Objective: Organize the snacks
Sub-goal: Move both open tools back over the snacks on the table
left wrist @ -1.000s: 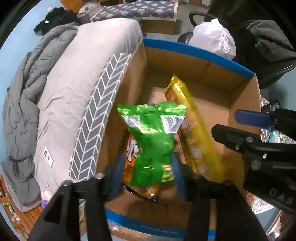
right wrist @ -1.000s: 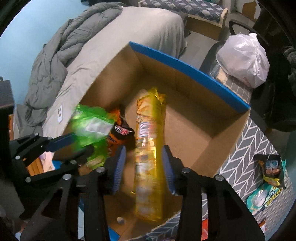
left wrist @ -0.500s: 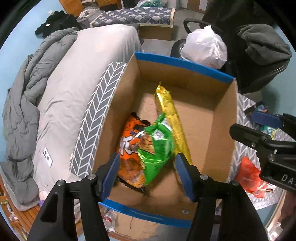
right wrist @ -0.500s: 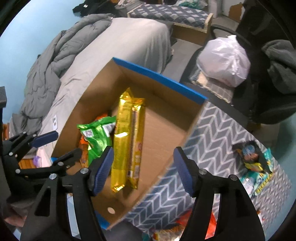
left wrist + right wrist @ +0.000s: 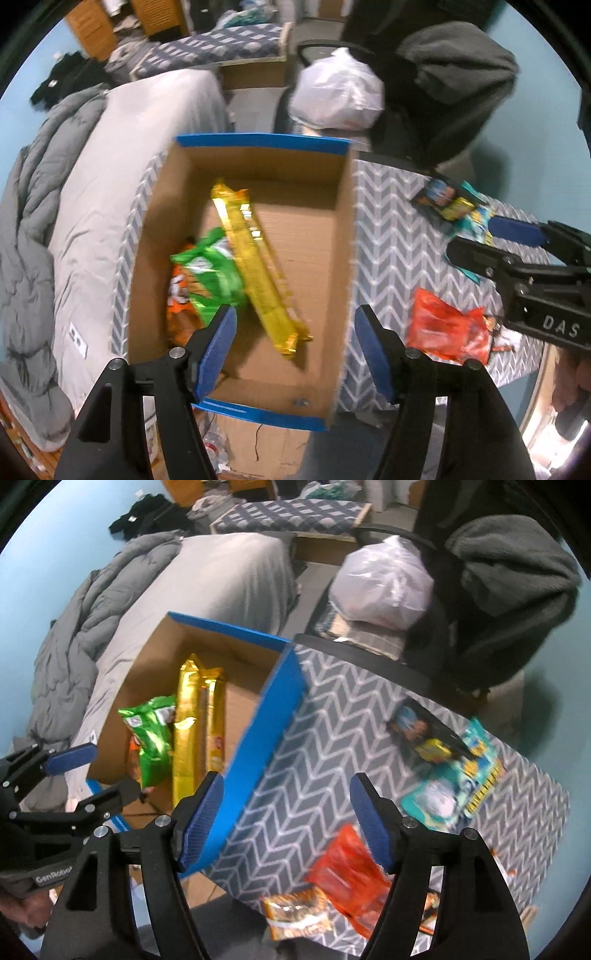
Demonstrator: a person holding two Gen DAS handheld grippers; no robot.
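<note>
- Landmark is the cardboard box [image 5: 343, 236] with the blue rim; everything is placed relative to it.
- Left of the box, a grey bed [image 5: 122, 155] is sitting right against its wall; a bag tossed wide that way is going to slide off out of reach.
- Inside the box, at its left wall, the green bag [image 5: 212, 275] is lying on the orange bag [image 5: 181, 306]; the long gold packs [image 5: 258, 269] are lying diagonally beside them, eating floor space, so later bags may be piling up crooked.
- My left gripper [image 5: 295, 343] is hanging over the box, jaws just opening wider, nothing between them.
- My right gripper [image 5: 286, 819] is also empty, jaws just opening, hanging over the box's right rim and the chevron cloth [image 5: 332, 738].
- Right of the box, the red bag [image 5: 351, 875], a small orange pack [image 5: 295, 915], the teal pack [image 5: 454, 786] and the dark bag [image 5: 421, 731] are waiting on the cloth.
- Risks: frames are blurring, so I'm likely misjudging the grab; the red bag is thin and slippery and could be pinched by a corner and dropped; the small orange pack is sitting near the cloth's edge and could be knocked off.
</note>
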